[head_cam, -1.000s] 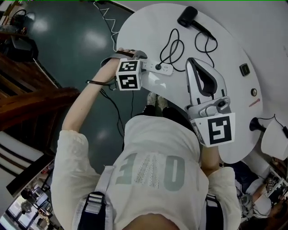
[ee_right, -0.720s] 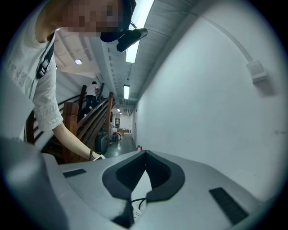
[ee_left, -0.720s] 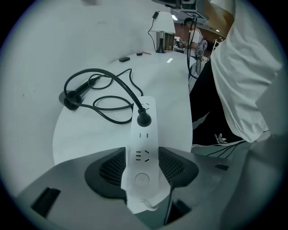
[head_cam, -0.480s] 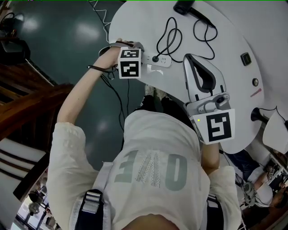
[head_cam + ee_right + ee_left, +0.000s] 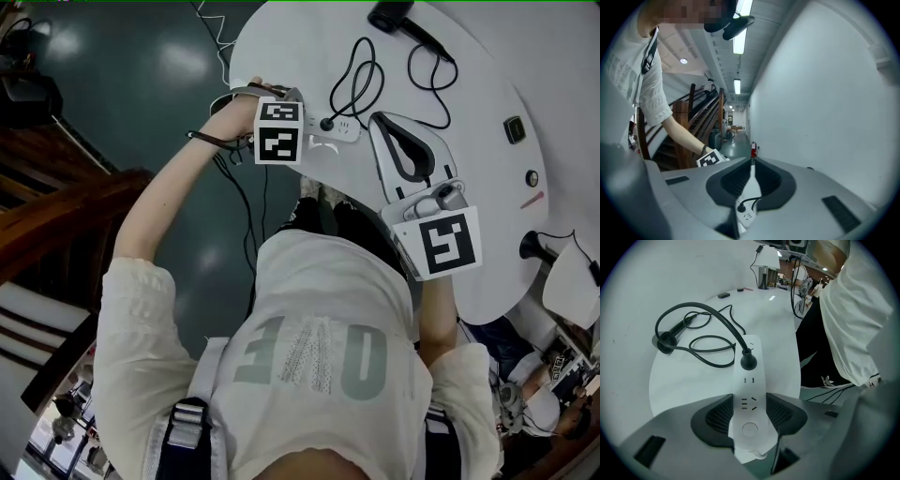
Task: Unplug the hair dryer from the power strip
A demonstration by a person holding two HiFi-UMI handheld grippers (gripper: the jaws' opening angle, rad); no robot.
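Left hand-held gripper (image 5: 749, 417) clamps the power strip (image 5: 751, 380) at its near end; the plug (image 5: 748, 362) sits just beyond.

Head view: steeply down over the table (image 5: 487, 141). Gripper views: close, along their jaws. All share the power strip (image 5: 749, 394).

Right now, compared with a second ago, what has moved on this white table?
The right hand-held gripper, shut and empty, has come closer to the round black plug in the white power strip. The left hand-held gripper stays clamped on that strip's end. The plug is still in; the black hair dryer and its cord lie unmoved.
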